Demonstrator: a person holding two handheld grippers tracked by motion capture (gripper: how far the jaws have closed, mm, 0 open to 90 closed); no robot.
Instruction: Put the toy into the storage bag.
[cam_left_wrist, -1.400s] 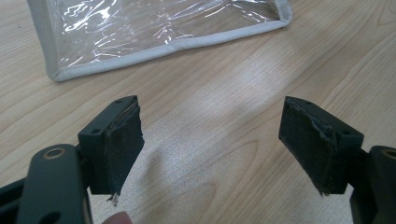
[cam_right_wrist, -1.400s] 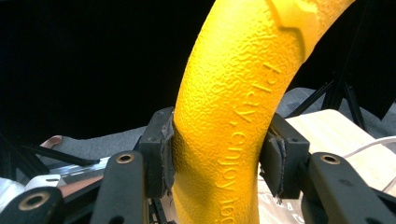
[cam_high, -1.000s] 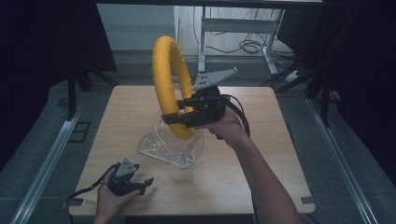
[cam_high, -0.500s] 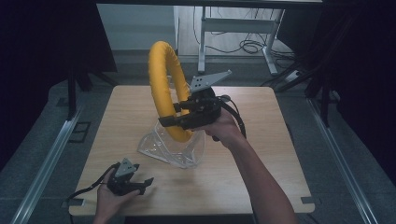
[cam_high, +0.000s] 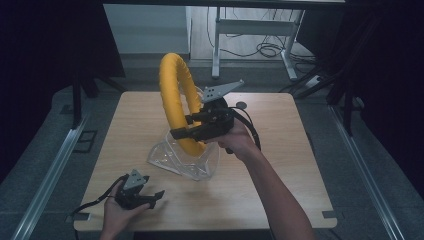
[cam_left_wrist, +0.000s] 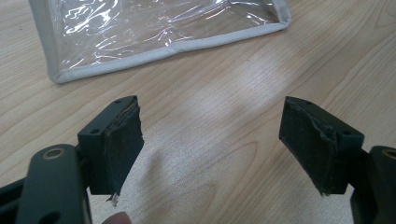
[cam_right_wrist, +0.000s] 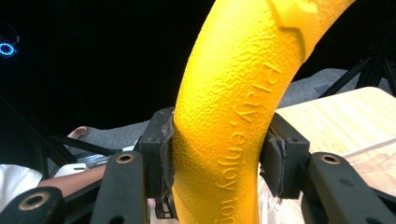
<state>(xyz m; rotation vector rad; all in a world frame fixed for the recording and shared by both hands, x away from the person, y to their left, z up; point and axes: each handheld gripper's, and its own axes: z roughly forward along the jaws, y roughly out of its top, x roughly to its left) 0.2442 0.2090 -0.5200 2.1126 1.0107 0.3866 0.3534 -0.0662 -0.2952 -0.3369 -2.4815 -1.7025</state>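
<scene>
A thick yellow foam ring (cam_high: 176, 97) stands upright over the middle of the wooden table, with its lower part inside a clear plastic pouch (cam_high: 170, 159). My right gripper (cam_high: 181, 134) is shut on the ring's lower side; in the right gripper view both pads press into the yellow ring (cam_right_wrist: 233, 121), which bears raised lettering. My left gripper (cam_high: 156, 197) rests on the table at the near left, its jaws open with nothing between them. In the left gripper view my left gripper (cam_left_wrist: 212, 144) faces bare wood, with the pouch (cam_left_wrist: 159, 32), edged in grey, lying a little beyond it.
The wooden table (cam_high: 295, 170) has rounded corners and metal brackets at its near corners. Behind it stand a white desk frame (cam_high: 250, 30) and loose cables on the floor. Dark curtains and metal rails flank both sides.
My right gripper has sunk a little and shifted left with the ring, bringing the ring's lower part deeper into the pouch. The left gripper has stayed put.
</scene>
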